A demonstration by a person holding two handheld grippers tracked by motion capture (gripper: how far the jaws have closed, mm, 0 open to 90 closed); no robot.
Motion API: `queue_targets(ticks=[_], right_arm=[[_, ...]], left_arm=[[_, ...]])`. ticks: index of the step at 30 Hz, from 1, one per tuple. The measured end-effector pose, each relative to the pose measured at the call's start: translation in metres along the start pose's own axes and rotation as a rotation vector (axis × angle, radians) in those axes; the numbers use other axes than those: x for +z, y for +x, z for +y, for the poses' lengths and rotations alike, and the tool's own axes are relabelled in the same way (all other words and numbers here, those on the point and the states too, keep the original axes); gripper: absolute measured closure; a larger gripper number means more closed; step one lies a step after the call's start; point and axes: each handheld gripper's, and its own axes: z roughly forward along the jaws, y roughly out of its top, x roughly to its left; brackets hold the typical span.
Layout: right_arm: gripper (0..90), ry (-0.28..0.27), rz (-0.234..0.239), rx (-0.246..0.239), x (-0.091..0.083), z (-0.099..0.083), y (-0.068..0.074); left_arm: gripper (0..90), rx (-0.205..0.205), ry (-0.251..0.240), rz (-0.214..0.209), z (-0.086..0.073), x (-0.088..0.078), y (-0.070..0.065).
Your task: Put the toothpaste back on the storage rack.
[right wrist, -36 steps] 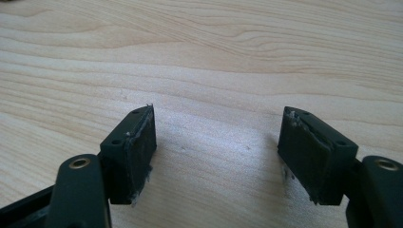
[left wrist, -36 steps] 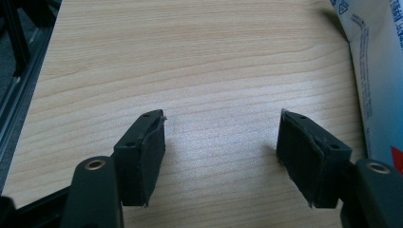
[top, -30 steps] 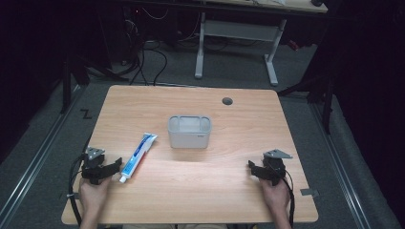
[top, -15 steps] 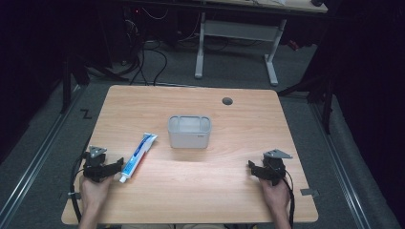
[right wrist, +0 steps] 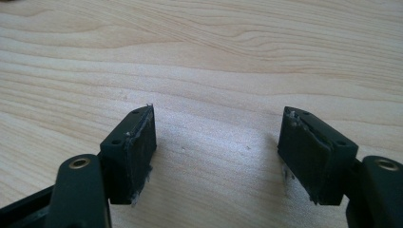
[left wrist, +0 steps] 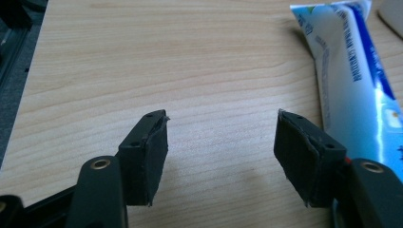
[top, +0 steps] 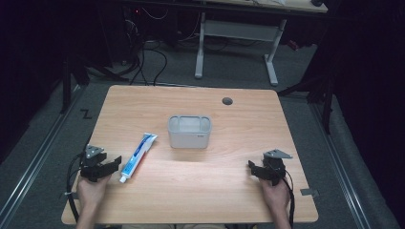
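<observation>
Toothpaste tube (top: 137, 157) lies flat on the tabletop (top: 191, 200), slanted, with its small white cap toward the near edge and its crimped tail pointing at the grey bin (top: 189, 130) in the middle. The left hand-held gripper (top: 112, 164) sits just beside the cap end. Its jaws have just been closing a little but stand released, with nothing but bare wood between them; in the left gripper view the tube (left wrist: 351, 90) runs along the outer side of one pad (left wrist: 304, 161), not between the two.

To do this pick well, I judge the left hand-held gripper should slide sideways until the tube's body lies between the pads, then come down low and close across the narrow width, near the fuller cap half where the tube is firmer. Squeezing the flat tail would let it fold and slip.

The tube is glossy soft plastic, white with blue print, wide and flat at the crimp and rounder near the cap. The bin is a matte grey rectangular tub with rounded corners, seemingly divided inside. The tabletop is pale wood-grain laminate, smooth and level. The pads are black and their edges look frayed.

The right hand-held gripper (top: 258, 168) rests well apart near the right edge, jaws released over bare wood
</observation>
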Motion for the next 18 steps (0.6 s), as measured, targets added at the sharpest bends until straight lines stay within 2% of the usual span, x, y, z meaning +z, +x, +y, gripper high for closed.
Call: queue_targets(ticks=[4, 11, 18], right_arm=[[28.6, 0.0, 0.0, 0.0, 0.0, 0.0, 0.0], [28.6, 0.0, 0.0, 0.0, 0.0, 0.0, 0.0], [28.6, 0.0, 0.001, 0.0, 0.0, 0.0, 0.0]], left_arm=[[38.1, 0.001, -0.018, -0.029, 0.002, -0.005, -0.003], [44.5, 0.039, -0.025, -0.056, 0.007, -0.011, -0.011], [44.3, 0.054, -0.038, -0.077, 0.011, -0.019, -0.017]])
